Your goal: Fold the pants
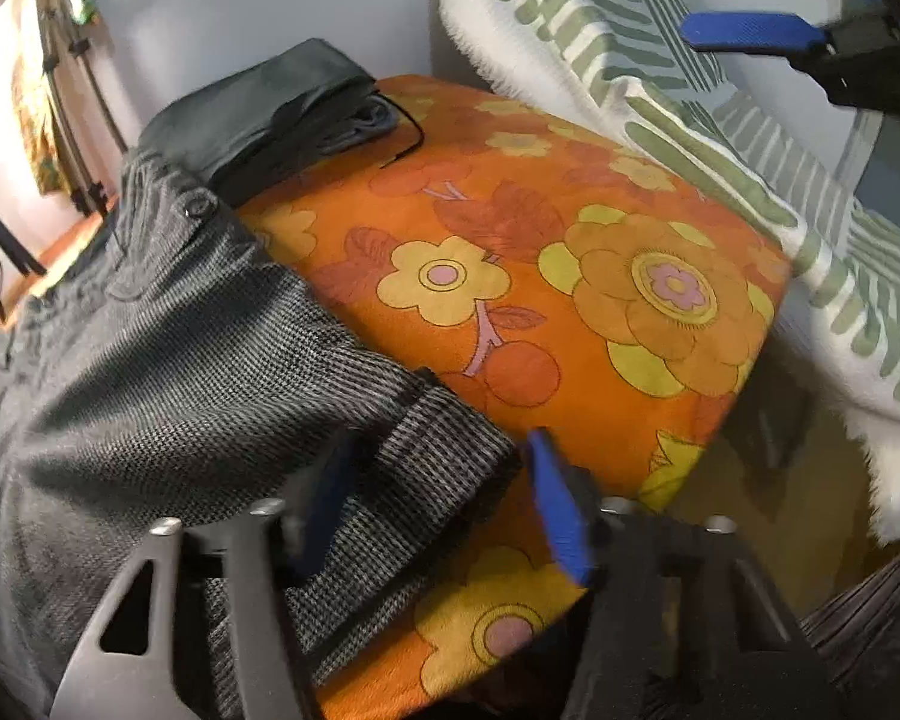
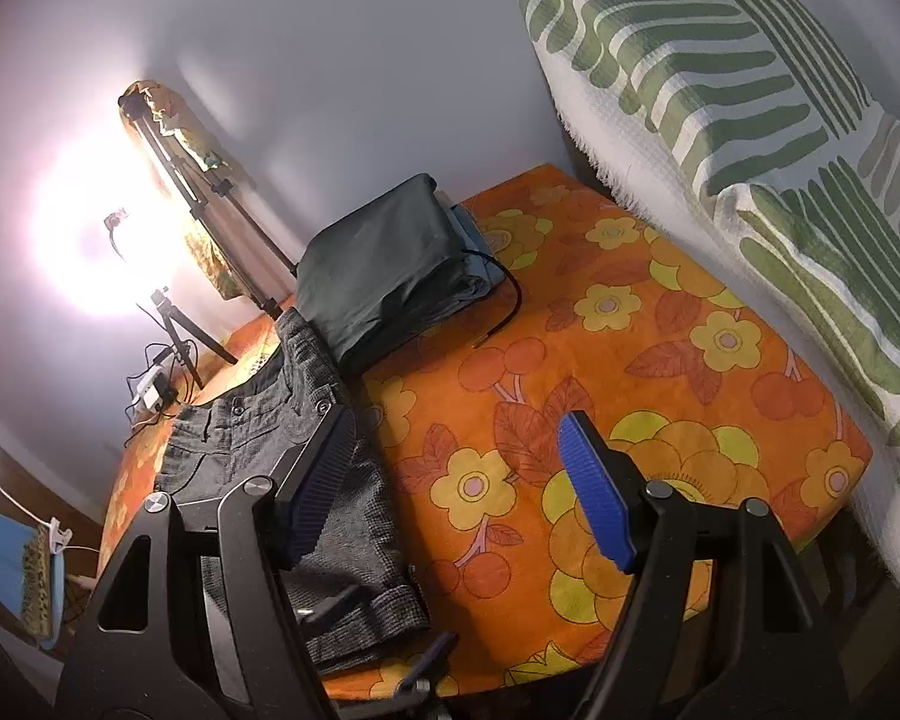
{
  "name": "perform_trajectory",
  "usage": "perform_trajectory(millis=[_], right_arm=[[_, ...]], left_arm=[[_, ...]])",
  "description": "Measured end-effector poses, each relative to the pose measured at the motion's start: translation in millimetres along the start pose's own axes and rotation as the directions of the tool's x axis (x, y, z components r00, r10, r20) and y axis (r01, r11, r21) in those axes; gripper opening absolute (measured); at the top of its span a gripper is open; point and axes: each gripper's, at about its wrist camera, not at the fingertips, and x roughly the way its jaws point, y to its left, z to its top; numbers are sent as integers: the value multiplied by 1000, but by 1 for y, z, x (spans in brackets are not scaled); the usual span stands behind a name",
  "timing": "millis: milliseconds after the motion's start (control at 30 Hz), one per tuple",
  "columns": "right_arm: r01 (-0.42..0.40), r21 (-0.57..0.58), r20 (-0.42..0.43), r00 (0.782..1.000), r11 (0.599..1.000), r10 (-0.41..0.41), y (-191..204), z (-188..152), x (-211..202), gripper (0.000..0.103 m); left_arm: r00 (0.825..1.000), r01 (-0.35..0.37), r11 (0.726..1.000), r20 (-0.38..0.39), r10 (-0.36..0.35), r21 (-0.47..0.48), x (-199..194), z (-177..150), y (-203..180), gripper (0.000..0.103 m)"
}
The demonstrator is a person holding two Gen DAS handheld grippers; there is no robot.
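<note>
Orange flower-print bedspread covers a bed against a pale wall. Grey woven houndstooth pants lie flat along the bed's left side, waistband with buttons toward the far end, cuffed hem toward the near edge. In the left wrist view the pants fill the left half, the weave coarse and ribbed, the cuff partly blurred.

Left gripper has its blue ribbed pads wide apart, straddling the cuffed hem; whether a pad touches the cloth is unclear. Left pad is dark and blurred. Right gripper hovers over the bed, fingers spread apart with nothing between them; its left pad overlaps the pants in the view, contact can't be told. A blue finger at the bottom edge of the right wrist view is cut off and blurred. The right gripper also shows at the top right of the left wrist view, only one blue pad clear.

Dark green folded fabric stack sits beyond the waistband, with a thin black cord trailing off it. White and green striped textured pillow leans on the right. Only the right wrist view shows the bright lamp glare, black tripods and small cabled devices on the floor, too small to make out.
</note>
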Motion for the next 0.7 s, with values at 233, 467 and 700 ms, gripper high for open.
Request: perform_trajectory(millis=[233,467,700], right_arm=[[-47,-52,-44,998,998,45,18,-1,11,74],[-140,-206,-148,983,968,111,60,15,50,74],[-230,-198,-290,943,953,167,91,53,150,74]], left_arm=[[994,108,991,39,-105,-85,-15,3,19,19],[988,139,980,88,-128,-141,-44,6,46,12],[985,137,976,128,-117,-169,-75,-3,73,12]])
